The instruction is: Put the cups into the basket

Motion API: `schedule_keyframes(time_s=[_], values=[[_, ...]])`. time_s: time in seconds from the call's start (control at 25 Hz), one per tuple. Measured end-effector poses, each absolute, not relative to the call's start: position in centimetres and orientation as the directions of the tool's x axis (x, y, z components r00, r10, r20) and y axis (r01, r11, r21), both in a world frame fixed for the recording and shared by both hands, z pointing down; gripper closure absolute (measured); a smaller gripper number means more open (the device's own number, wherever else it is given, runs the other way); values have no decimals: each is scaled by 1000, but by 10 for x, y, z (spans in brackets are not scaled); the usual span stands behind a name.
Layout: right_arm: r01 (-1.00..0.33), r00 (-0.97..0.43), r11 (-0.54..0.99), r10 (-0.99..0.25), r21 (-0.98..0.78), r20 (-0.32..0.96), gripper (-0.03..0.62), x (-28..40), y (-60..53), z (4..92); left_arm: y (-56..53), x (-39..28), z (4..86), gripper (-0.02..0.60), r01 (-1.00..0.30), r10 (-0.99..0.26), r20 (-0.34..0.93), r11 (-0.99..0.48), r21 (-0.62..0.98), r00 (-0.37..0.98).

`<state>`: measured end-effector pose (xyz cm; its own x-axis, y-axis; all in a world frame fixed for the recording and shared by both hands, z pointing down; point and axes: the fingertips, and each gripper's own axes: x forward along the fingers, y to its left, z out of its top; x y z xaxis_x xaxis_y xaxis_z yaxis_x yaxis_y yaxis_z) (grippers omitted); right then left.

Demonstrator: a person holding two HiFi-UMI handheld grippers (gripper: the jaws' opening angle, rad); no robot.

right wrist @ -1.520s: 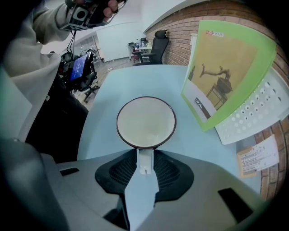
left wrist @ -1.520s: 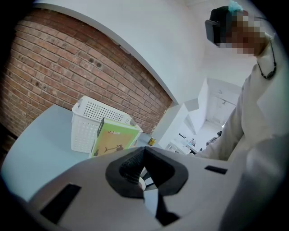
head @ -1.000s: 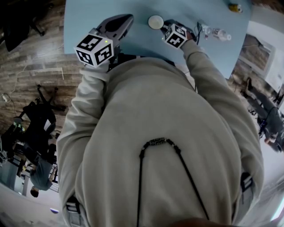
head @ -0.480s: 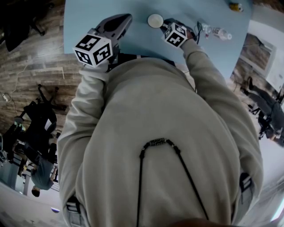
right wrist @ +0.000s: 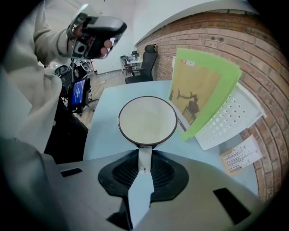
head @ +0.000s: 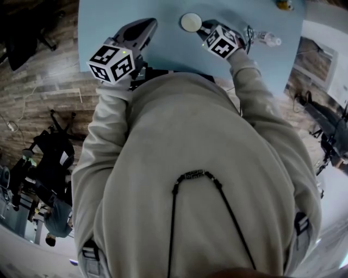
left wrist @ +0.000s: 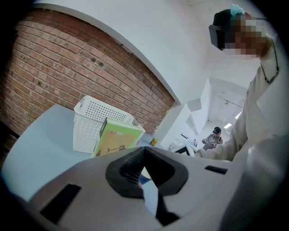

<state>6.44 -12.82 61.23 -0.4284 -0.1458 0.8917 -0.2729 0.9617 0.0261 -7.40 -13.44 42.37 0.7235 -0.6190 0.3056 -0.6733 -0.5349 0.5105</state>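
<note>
A cup (right wrist: 147, 119) with a white inside and a dark brown rim hangs just above the light blue table (head: 109, 27). My right gripper (right wrist: 144, 158) is shut on its white handle. From the head view the cup (head: 191, 21) lies just left of the right gripper (head: 204, 28), near the table's far side. The white perforated basket (left wrist: 90, 122) stands on the table with a green booklet (left wrist: 115, 140) leaning on it. In the right gripper view the basket (right wrist: 226, 122) lies behind the booklet (right wrist: 201, 90). My left gripper (left wrist: 143, 169) is raised over the near table edge, its jaws together with nothing between them.
A clear plastic bottle (head: 266, 38) lies at the table's right end beside a wire frame, and a small yellow thing (head: 284, 4) sits at the far corner. A printed paper (right wrist: 239, 155) lies next to the basket. Office chairs and a person stand on the wood floor beyond.
My right gripper has carried the cup a little farther across the table and to the right. The left gripper has barely shifted.
</note>
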Motion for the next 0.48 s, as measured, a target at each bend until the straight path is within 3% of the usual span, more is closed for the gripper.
schedule_keyframes(time_s=[0.48], values=[[-189,-530,966,-251,176,810,531,50,-147,470,-156,-62,385,586,-600,-548,260,-647,470,795]])
